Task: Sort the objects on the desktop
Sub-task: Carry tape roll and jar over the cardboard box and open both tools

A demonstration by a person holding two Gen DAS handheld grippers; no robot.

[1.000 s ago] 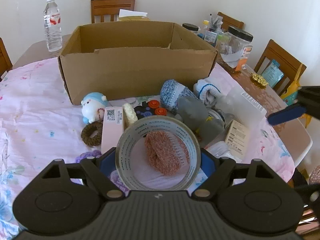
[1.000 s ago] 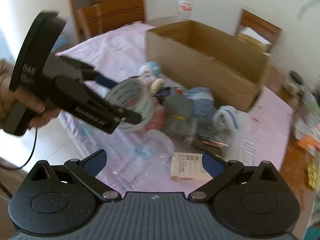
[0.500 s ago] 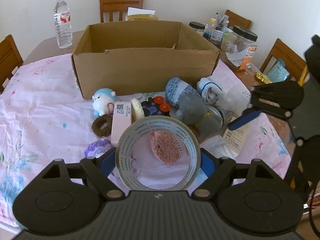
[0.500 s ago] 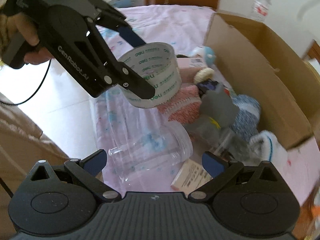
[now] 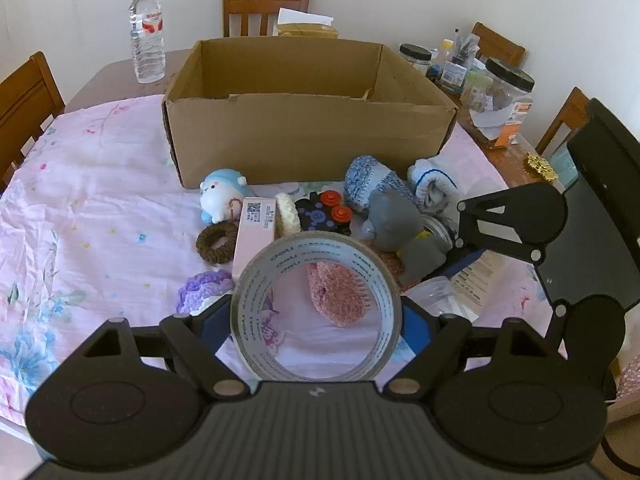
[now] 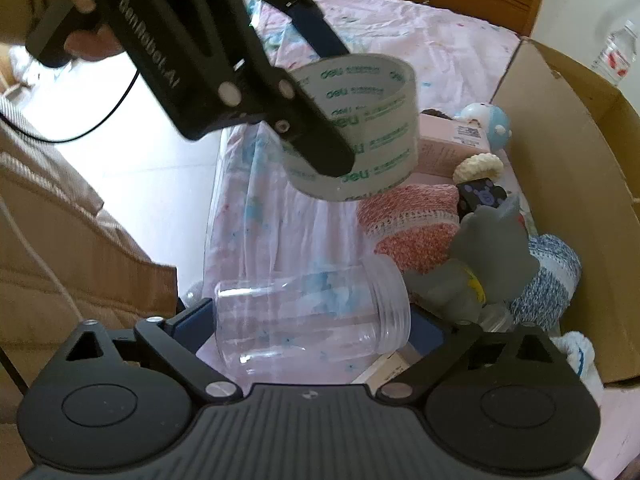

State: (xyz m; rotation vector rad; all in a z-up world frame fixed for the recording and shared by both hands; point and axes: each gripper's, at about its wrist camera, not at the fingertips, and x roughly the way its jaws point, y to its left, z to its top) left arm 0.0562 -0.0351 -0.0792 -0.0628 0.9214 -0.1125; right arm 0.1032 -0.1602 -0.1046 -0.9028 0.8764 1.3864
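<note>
My left gripper (image 5: 316, 320) is shut on a roll of clear tape (image 5: 256, 312) and holds it above the pink tablecloth; the roll also shows in the right wrist view (image 6: 360, 128). My right gripper (image 6: 312, 320) is open with its fingers on either side of a clear plastic jar (image 6: 312, 320) that lies on its side. It also shows in the left wrist view (image 5: 464, 256). An open cardboard box (image 5: 304, 136) stands behind a pile holding a pink knitted piece (image 5: 340, 292), a grey toy (image 5: 400, 228), a blue knitted cup (image 5: 372, 184) and a white-blue figurine (image 5: 220, 200).
A pink carton (image 5: 256, 232), brown ring (image 5: 216, 240), purple knit (image 5: 204, 288) and rolled socks (image 5: 432, 184) lie around. A water bottle (image 5: 148, 32) and jars (image 5: 504, 96) stand at the back. Wooden chairs (image 5: 266, 8) ring the table. The table edge drops at left in the right wrist view.
My right gripper has swung in and down until its fingers flank the clear jar. My left gripper has pulled back and up a little with the tape roll.
</note>
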